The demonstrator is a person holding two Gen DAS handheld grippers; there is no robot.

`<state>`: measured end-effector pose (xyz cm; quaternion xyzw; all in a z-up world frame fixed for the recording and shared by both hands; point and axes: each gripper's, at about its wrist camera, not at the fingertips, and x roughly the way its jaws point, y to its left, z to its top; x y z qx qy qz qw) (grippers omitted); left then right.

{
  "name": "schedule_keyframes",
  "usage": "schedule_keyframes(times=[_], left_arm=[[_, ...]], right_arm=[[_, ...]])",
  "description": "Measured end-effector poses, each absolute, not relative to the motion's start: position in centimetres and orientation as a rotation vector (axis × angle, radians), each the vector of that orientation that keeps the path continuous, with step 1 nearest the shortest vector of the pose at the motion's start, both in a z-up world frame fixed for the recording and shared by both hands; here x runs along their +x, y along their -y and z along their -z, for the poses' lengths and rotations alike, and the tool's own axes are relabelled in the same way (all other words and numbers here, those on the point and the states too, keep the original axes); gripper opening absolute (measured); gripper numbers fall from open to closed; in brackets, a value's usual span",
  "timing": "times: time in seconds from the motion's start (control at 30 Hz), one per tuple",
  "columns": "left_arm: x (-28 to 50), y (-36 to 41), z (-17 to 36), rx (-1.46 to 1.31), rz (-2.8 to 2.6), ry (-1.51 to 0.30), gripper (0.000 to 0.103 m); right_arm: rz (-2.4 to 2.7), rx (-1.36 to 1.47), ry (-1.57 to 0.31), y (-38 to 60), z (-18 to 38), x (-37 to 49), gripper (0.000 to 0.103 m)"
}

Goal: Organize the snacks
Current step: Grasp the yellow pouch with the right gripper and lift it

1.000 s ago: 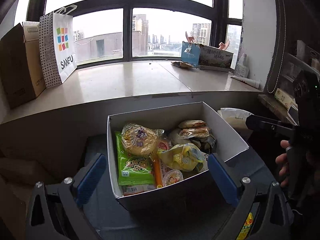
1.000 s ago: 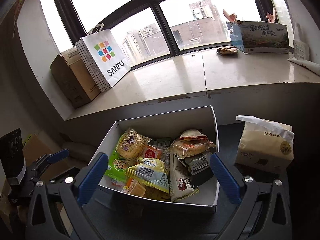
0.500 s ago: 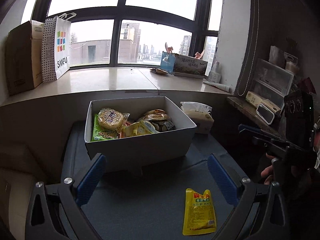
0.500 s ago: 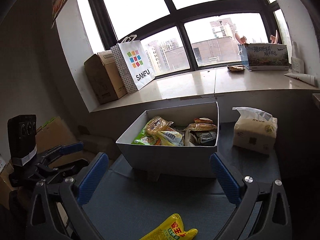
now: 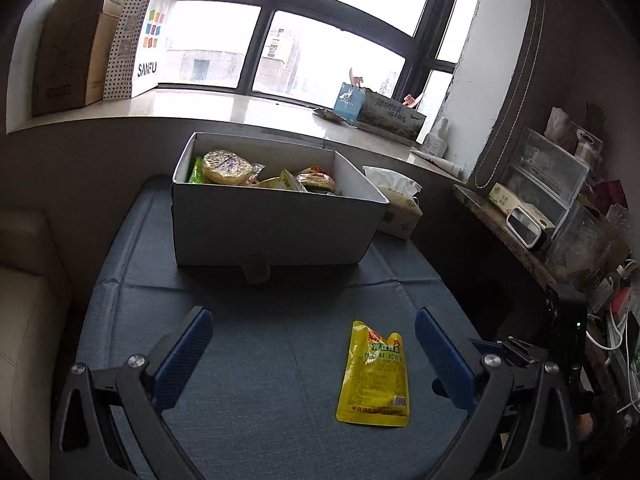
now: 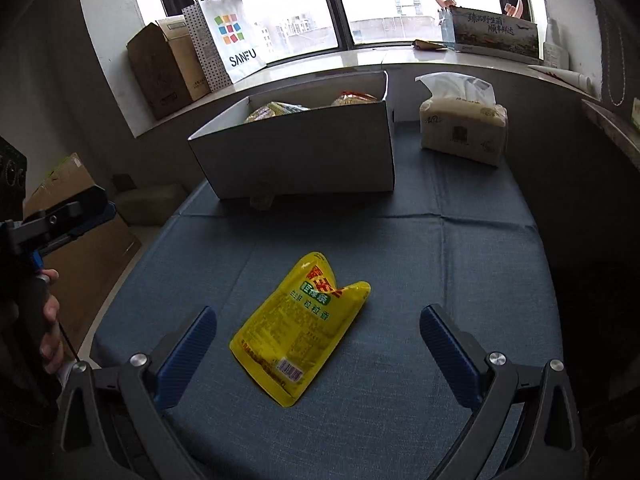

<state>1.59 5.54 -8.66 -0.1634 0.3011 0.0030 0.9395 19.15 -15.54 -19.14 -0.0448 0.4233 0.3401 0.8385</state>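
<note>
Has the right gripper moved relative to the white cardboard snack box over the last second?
Yes. The right gripper has pulled back from the white cardboard snack box, now farther off, toward the yellow pouch.

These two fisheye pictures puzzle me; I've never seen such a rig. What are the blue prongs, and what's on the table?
A person holds a hand tool in each hand, each with a camera looking along its two fingers. The blue prongs are those fingers: the left gripper in one picture, the right gripper in the other. Both are open and hold nothing. On the blue cloth lie a yellow snack pouch, a white box of snacks, and a tissue pack.
</note>
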Motion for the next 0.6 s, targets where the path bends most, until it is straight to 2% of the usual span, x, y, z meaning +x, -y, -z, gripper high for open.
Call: schedule_keyframes(times=[0.37, 0.6], left_arm=[[1.9, -5.1, 9.4, -0.33, 0.02, -0.636, 0.103], [2.0, -5.7, 9.9, -0.347, 0.011, -0.652, 0.103]], right_arm=[[-0.734, -0.187, -1.083, 10.7, 23.3, 19.5, 0.103], [-0.76, -0.183, -1.136, 8.3, 23.7, 16.9, 0.103]])
